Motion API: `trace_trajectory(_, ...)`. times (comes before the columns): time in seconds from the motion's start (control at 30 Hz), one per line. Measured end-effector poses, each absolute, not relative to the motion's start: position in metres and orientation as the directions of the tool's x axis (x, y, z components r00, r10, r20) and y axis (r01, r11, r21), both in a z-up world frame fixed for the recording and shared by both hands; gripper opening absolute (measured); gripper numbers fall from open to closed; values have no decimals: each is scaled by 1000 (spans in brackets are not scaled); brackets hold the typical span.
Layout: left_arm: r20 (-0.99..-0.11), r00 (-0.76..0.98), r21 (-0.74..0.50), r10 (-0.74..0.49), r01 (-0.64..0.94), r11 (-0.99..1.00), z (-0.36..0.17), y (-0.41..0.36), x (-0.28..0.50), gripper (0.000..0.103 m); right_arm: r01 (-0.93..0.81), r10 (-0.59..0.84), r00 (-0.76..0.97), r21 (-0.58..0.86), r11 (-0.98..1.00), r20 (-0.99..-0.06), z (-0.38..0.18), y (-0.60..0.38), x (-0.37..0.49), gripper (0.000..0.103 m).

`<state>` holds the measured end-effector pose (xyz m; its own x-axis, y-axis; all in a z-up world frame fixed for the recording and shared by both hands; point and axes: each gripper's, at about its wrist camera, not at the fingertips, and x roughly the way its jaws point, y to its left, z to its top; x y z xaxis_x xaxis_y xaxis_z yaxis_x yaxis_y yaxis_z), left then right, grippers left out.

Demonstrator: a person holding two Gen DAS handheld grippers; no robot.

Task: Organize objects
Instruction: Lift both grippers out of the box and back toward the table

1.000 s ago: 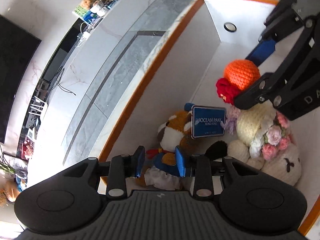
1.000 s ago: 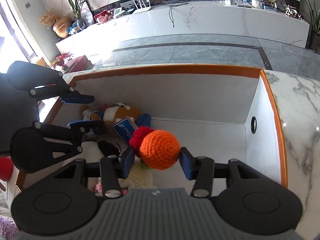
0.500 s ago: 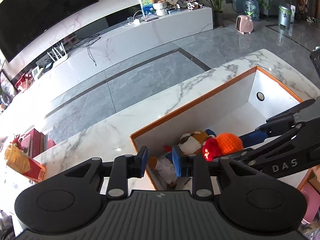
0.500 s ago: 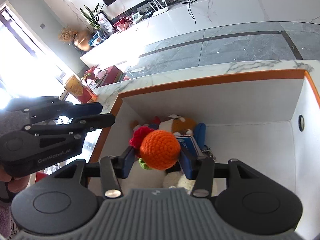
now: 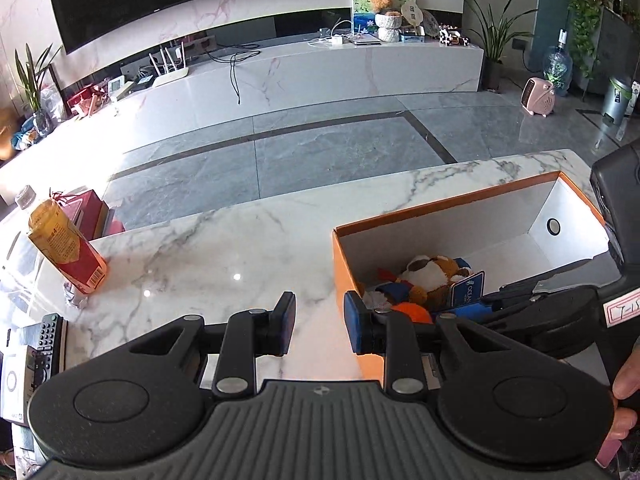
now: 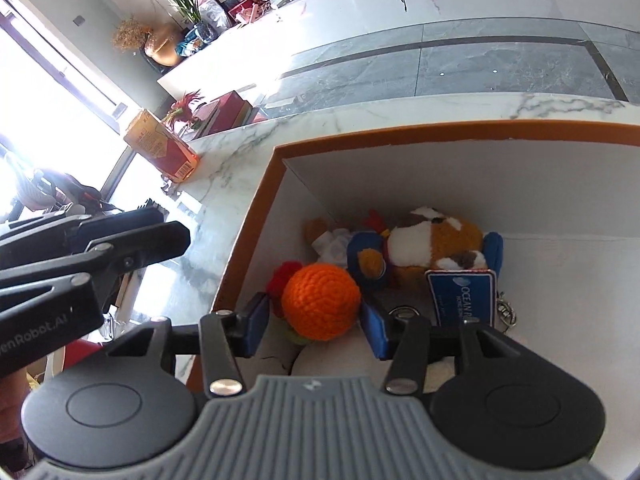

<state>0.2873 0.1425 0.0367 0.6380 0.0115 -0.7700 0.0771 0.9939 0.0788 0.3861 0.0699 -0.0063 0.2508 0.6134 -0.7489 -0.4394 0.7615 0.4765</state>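
An orange-rimmed white box (image 5: 452, 216) stands on the marble counter, with plush toys at its left end. A brown and white plush (image 5: 430, 270) with a blue tag (image 6: 460, 296) lies there. My right gripper (image 6: 316, 318) is low inside the box, its fingers on either side of an orange crocheted ball (image 6: 320, 300) joined to a red crocheted piece (image 6: 282, 278); the fingers stand slightly apart from the ball. My left gripper (image 5: 320, 326) is open and empty, above the counter just left of the box.
A red and yellow carton (image 5: 66, 250) stands at the counter's left edge. Remote controls (image 5: 44, 344) lie at the near left. Bare marble (image 5: 208, 264) lies between carton and box. White crocheted toys (image 6: 320, 364) sit under my right gripper.
My left gripper has pulled out of the box and moved left over the counter. My right gripper has lowered the orange ball into the box's left end and widened around it.
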Motion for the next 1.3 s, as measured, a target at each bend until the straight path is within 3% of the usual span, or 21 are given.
trace_trajectory(0.1,-772,636,65,3,74,995,34,144,283,32,-410,627,240,509,757,-741,-7,67,388,59)
trace_trajectory(0.37,-749,660,16,-48,90,996,41,134,254,32,-417,605,288,471,777,-742,13,47,368,59)
trace_trajectory(0.83,-644,753,-70,-133,115,991,65,85,161,32,-508,521,554,233,830,-650,70,-20,245,60)
trace_trajectory(1.03,-648,737,-143,-189,125,982,49,70,130,32,-490,480,614,174,854,-626,58,-62,195,64)
trace_trajectory(1.3,-663,719,-166,-210,132,977,20,40,102,32,-386,377,617,152,910,-690,20,-111,152,64)
